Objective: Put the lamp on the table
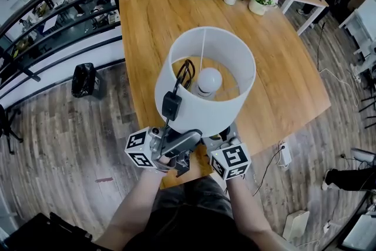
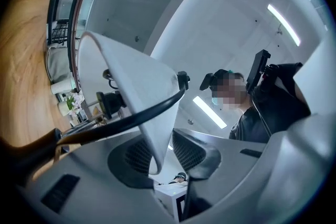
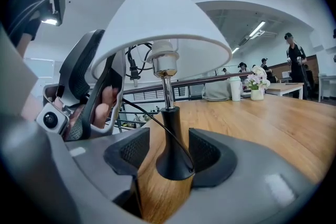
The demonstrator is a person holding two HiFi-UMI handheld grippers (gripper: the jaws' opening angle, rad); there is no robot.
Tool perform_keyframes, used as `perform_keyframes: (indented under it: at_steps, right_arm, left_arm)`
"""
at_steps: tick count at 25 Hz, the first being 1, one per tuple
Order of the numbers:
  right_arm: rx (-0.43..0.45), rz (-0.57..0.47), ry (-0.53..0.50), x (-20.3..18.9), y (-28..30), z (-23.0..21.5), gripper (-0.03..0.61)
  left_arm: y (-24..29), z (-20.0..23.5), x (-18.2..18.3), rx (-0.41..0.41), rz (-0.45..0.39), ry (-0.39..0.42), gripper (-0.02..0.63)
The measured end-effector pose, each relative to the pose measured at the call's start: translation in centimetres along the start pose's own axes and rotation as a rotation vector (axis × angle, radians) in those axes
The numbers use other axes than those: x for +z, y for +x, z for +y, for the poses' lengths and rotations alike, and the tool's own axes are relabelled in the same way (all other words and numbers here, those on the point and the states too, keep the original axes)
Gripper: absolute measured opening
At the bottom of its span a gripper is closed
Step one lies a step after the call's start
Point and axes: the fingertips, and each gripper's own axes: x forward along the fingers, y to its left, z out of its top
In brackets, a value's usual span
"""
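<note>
Well, had right claw [image 3: 169, 149] clamped on lamp [image 3: 167, 81] base, left claw [image 2: 166, 151] nipping shade [image 2: 131, 92]; needed setting further ahead, clear of table [image 3: 273, 123] edge.

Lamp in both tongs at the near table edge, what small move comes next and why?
Probably push the lamp slightly farther in before letting go. The right tongs hold the base, the left tongs pinch the shade, and the base looks set right at the table's near edge.
</note>
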Motion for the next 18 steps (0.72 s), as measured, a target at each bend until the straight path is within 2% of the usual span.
perform_keyframes:
  at_steps: [13,18]
  right_arm:
    - [-0.031,0.001,0.009,-1.0,-0.3,0.9,0.229]
    - [-0.049,0.002,0.013,-1.5,-0.7,1.3,0.229]
  left_arm:
    - [-2.6,0.9,-2.9,0.102,0.125,-0.029,0.084]
    - [-4.0,1.7,-4.2,0.187,0.197,-0.018,0.084]
